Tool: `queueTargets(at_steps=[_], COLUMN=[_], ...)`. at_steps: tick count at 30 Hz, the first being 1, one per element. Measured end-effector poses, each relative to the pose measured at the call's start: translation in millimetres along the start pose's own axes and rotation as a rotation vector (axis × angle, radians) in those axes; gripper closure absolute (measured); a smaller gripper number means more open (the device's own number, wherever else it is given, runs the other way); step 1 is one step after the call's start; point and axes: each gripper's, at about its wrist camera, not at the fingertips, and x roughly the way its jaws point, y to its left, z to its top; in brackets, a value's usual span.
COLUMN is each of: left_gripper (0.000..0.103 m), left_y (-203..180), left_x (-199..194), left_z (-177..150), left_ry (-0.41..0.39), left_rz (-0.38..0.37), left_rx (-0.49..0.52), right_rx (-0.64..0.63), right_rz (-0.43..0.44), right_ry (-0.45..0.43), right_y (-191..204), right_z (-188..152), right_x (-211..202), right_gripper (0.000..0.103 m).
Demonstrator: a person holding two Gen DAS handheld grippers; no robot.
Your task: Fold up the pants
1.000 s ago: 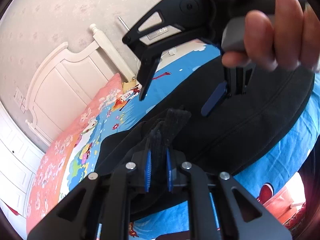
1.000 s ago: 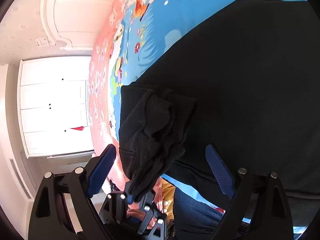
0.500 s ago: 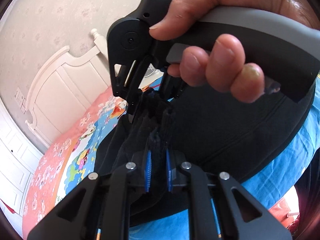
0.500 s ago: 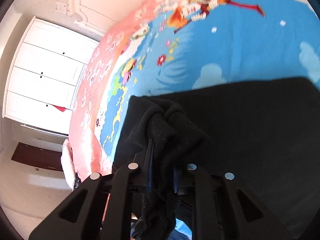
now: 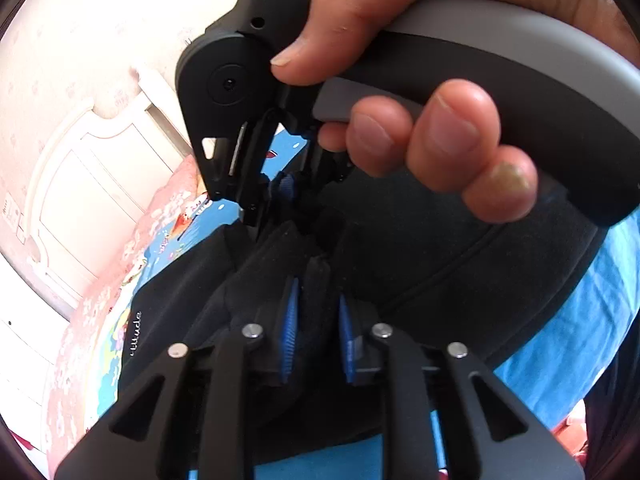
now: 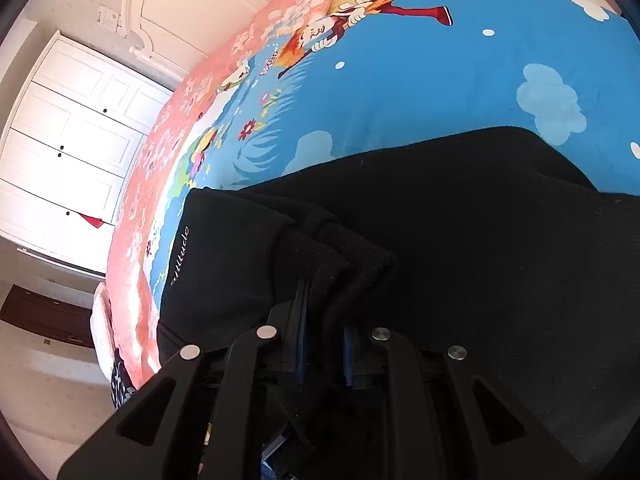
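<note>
Left wrist view: left gripper (image 5: 316,332), jaws opening around a bunched cuff of the black pants (image 5: 440,256), apparently letting go. Just beyond, right gripper (image 5: 280,192) in a person's hand (image 5: 420,128), nosed into the same bunch, as if taking over the hold. Right wrist view: right gripper (image 6: 322,344), jaws pressed together on the ribbed cuffs, pinched tight to carry the layers as one. Pants (image 6: 480,260) spread flat over the blue cartoon bedspread (image 6: 420,80) for folding. Farther off, white headboard (image 6: 200,4) and wardrobe doors (image 6: 72,128).
</note>
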Motion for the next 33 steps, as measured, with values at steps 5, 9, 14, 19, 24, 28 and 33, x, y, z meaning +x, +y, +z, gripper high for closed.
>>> queueTargets(at_steps=[5, 9, 14, 19, 24, 28, 33], left_gripper=[0.047, 0.048, 0.053, 0.053, 0.048, 0.039, 0.038], left_y=[33.8, 95.2, 180.6, 218.5, 190.1, 123.2, 19.7], left_x=[-26.5, -60.1, -66.7, -58.8, -81.4, -84.4, -63.4], left_z=[-0.6, -34.7, -114.4, -158.9, -135.4, -73.5, -18.9], left_ry=[-0.046, -0.084, -0.011, 0.029, -0.031, -0.073, -0.088], left_rz=[-0.157, -0.222, -0.181, -0.179, -0.185, -0.187, -0.113], left_rx=[-0.252, -0.563, -0.927, -1.037, -0.918, -0.568, -0.178], right_rx=[-0.080, -0.091, -0.073, -0.017, 0.051, 0.104, 0.126], right_rz=[-0.067, -0.085, -0.097, -0.099, -0.072, -0.043, -0.066], right_ry=[0.002, -0.014, -0.051, -0.095, -0.057, -0.012, -0.005], right_y=[8.1, 5.0, 8.0, 1.8, -14.5, -24.1, -28.6], right_z=[2.7, 0.6, -1.2, -4.0, -1.6, 1.4, 2.3], right_x=[10.2, 8.4, -6.9, -23.6, -22.2, -13.2, -11.6], right_gripper=[0.088, 0.087, 0.086, 0.086, 0.079, 0.069, 0.064])
